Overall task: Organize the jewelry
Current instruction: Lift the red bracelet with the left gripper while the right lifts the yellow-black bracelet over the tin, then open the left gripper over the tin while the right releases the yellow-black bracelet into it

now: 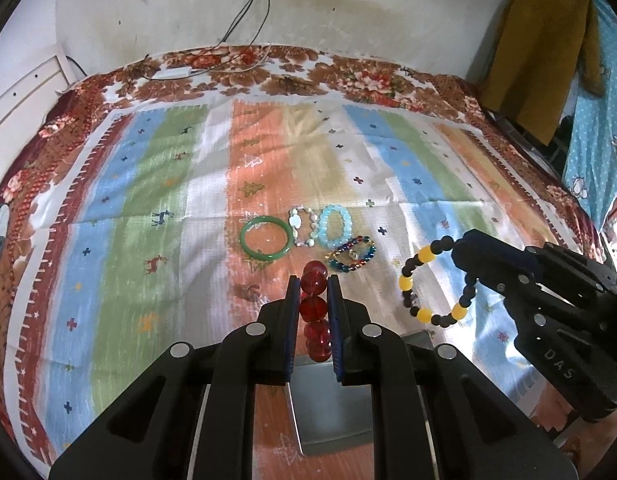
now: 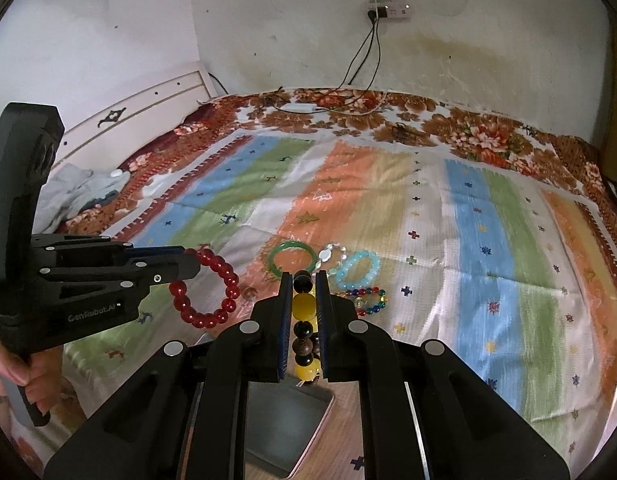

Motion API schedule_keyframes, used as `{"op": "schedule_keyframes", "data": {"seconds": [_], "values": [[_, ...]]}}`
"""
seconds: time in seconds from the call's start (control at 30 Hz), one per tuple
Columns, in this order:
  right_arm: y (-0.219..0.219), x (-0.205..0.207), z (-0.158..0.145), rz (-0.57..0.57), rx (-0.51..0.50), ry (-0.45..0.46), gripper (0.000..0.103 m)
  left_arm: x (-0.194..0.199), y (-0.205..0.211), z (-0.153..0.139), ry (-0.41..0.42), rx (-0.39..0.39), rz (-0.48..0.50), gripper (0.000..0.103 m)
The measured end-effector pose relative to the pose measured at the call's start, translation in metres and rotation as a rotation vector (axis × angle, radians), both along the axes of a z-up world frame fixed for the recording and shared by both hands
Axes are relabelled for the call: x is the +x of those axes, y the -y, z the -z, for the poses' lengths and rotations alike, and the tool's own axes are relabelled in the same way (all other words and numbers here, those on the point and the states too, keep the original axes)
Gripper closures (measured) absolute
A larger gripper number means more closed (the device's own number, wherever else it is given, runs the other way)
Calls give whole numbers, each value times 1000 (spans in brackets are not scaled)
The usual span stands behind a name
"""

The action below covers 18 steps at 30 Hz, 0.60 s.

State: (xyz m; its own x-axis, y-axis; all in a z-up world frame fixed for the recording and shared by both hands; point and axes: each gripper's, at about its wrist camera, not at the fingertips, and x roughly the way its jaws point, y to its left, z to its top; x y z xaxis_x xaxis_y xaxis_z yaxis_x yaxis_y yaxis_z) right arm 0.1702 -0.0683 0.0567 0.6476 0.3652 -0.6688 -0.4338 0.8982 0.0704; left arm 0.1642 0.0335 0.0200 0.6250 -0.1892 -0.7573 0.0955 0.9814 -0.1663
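Observation:
My left gripper (image 1: 313,280) is shut on a red bead bracelet (image 1: 316,312) and holds it above the bed; it also shows in the right wrist view (image 2: 206,286). My right gripper (image 2: 303,278) is shut on a yellow and black bead bracelet (image 2: 304,308), seen hanging from it in the left wrist view (image 1: 432,280). On the striped cloth (image 1: 148,220) lie a green bangle (image 1: 266,238), a white stone bracelet (image 1: 304,226), a light blue bead bracelet (image 1: 334,226) and a multicolour bead bracelet (image 1: 351,255).
A grey tray with a pink rim (image 2: 284,428) lies below the grippers, near the front. A white headboard (image 2: 148,108) and crumpled clothes (image 2: 76,192) are at the left. Cables and a charger (image 2: 304,107) lie at the far edge of the bed.

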Motion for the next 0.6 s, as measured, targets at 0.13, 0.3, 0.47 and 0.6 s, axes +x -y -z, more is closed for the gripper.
{"op": "schedule_keyframes", "data": {"seconds": [0.13, 0.3, 0.47, 0.6], "values": [[1, -10, 0, 4, 8, 2, 91, -10, 0, -2, 15, -4, 0, 90], [0, -22, 6, 2, 1, -13, 91, -20, 3, 1, 13, 5, 10, 90], [-1, -32, 7, 0, 2, -15, 91, -29, 9, 2, 17, 17, 20, 90], [-2, -42, 9, -7, 4, -19, 91, -36, 13, 8, 5, 17, 31, 90]]}}
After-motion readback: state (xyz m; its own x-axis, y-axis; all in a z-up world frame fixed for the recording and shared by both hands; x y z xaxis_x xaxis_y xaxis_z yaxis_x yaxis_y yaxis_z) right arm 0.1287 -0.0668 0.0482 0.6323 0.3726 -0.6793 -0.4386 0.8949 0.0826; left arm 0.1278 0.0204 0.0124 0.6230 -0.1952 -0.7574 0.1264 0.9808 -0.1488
